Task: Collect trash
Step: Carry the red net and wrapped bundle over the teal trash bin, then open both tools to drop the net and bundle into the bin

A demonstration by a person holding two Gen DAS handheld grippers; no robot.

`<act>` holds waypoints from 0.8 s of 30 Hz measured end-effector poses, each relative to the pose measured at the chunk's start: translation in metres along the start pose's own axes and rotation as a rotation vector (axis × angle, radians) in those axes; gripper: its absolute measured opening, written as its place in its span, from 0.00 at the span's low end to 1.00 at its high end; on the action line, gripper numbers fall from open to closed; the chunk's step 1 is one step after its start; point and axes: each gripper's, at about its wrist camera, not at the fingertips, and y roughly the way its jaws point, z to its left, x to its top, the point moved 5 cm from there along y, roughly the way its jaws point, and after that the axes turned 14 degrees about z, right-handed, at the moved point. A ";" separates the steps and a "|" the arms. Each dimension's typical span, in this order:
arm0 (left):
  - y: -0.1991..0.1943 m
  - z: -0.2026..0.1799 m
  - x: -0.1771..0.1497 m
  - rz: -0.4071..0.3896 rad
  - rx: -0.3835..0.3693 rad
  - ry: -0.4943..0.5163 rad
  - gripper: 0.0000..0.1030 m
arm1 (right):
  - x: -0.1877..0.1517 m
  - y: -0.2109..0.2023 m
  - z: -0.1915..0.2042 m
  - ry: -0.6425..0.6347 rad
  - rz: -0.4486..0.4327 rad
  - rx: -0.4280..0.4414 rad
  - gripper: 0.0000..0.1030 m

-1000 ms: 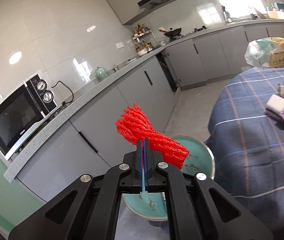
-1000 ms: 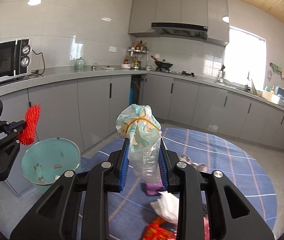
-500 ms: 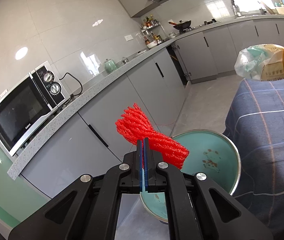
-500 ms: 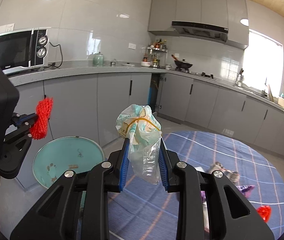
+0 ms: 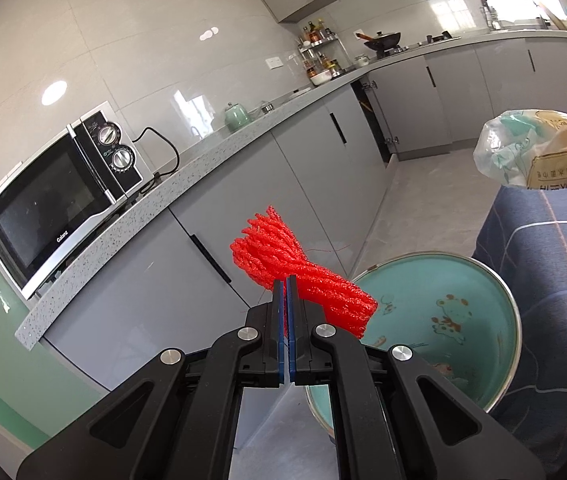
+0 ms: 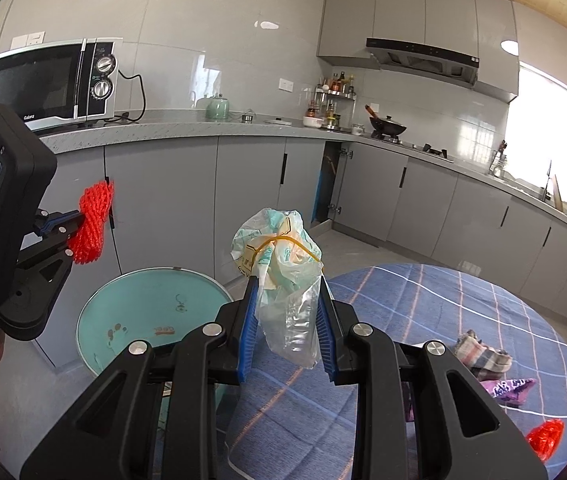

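Note:
My left gripper [image 5: 285,286] is shut on a red mesh net [image 5: 299,274] and holds it in the air just left of the teal trash bin [image 5: 463,320]. From the right wrist view the net [image 6: 93,222] hangs above and left of the bin [image 6: 139,308]. My right gripper [image 6: 286,292] is shut on a crumpled plastic bag [image 6: 283,264] bound by a yellow rubber band, held above the bin's right rim at the table edge. The bag also shows in the left wrist view [image 5: 543,156].
A round table with a blue plaid cloth [image 6: 463,320] holds a cloth scrap [image 6: 481,354], a purple wrapper [image 6: 509,388] and a red wrapper [image 6: 545,442]. Grey cabinets [image 5: 323,184] and a counter with a microwave [image 5: 55,200] stand behind the bin.
Both grippers have swung left toward the bin with their loads held. The bin now looms larger and nearer in both views, and less of the table shows.

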 end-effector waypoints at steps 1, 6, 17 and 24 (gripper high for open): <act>0.001 0.001 0.000 0.001 0.001 -0.002 0.03 | 0.000 0.001 0.001 -0.003 0.001 0.002 0.27; 0.007 0.002 0.000 0.008 0.000 -0.004 0.03 | 0.002 0.006 0.008 -0.013 0.008 0.010 0.27; 0.014 0.000 -0.001 0.022 -0.013 0.004 0.03 | 0.004 0.018 0.023 -0.034 0.024 0.038 0.27; 0.017 -0.003 -0.003 0.029 -0.024 0.008 0.05 | 0.003 0.028 0.034 -0.057 0.050 0.080 0.30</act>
